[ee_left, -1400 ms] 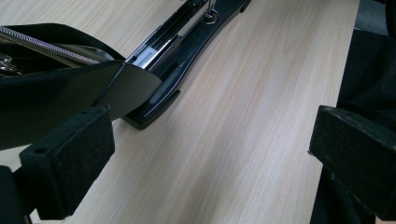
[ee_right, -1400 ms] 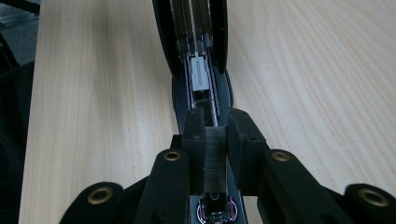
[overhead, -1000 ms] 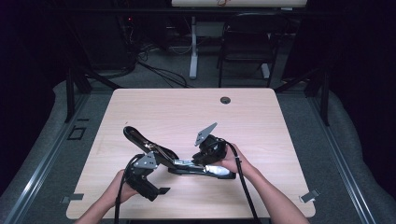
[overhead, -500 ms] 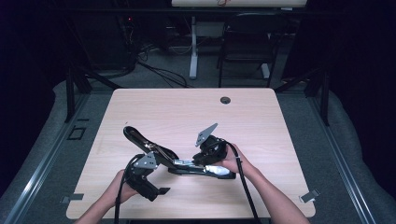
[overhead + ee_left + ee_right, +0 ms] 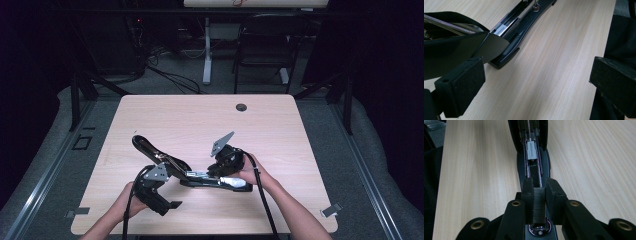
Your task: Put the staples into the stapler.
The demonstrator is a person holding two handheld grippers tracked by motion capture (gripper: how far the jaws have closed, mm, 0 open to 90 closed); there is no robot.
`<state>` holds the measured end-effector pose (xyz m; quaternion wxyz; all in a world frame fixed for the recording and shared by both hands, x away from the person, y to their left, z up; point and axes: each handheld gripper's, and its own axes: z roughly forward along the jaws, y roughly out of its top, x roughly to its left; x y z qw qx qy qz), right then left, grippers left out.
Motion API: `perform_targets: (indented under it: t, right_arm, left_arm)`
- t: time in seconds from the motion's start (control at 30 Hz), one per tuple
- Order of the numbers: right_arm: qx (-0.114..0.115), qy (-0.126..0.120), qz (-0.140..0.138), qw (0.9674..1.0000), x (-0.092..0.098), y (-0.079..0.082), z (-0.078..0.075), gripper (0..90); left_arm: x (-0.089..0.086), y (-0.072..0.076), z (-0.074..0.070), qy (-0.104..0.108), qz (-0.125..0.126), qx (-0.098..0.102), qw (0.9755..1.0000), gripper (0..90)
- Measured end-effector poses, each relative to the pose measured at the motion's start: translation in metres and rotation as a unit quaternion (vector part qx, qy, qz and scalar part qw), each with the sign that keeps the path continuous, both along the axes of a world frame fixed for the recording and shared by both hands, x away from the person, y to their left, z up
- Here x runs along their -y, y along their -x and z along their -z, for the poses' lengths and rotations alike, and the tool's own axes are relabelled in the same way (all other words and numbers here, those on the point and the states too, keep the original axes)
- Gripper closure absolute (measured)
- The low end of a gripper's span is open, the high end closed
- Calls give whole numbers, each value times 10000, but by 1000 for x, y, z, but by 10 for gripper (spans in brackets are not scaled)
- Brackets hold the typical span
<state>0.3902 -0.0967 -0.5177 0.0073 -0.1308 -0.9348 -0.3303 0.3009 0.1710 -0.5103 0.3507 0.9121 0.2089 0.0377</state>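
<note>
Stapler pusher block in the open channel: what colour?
Light grey pusher block, against the black stapler; clearest in the right gripper view.

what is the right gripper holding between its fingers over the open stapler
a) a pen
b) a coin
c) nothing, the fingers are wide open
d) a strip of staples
d: in the right gripper view the right gripper has its fingers pressed on both sides of a dark ribbed strip of staples, held right above the stapler and its open channel.
</note>
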Motion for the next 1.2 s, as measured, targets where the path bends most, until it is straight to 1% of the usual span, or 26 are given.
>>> perform_targets:
  t: [0.33,0.43,0.57,0.6,0.77,0.8,0.83,0.87,0.97,1.13,1.2]
  right_arm:
    - [24,-5,-64,10000,2,0,0,779]
    - [26,-7,-121,9999,4,0,1,780]
    - [-2,-75,-111,9999,5,-1,2,780]
    - [18,-16,-166,9999,6,-1,1,780]
    - [9,-12,-204,9998,6,-1,3,778]
    - [20,13,-205,9998,5,-1,4,778]
    - [58,104,-248,9996,5,-1,3,777]
    - [30,43,-205,9998,4,0,4,778]
    - [13,33,-214,9998,5,0,4,778]
    - [52,107,-295,9995,5,0,5,776]
    - [54,64,-277,9996,5,0,6,776]
  left_arm:
    - [0,0,0,13,-6,-2,10000,0]
    - [0,0,0,12,-10,-2,10000,0]
    - [0,0,0,11,-9,-2,10000,0]
    - [0,0,1,18,-18,-7,10000,0]
    - [1,0,1,-2,-4,1,10000,0]
    - [1,0,1,-3,-2,-1,10000,0]
    - [1,0,1,-10,6,2,10000,0]
    - [1,0,1,-12,6,3,10000,0]
    - [1,0,1,-10,-2,0,10000,0]
    - [1,0,1,-17,10,6,10000,0]
    - [1,0,1,-14,8,2,10000,0]
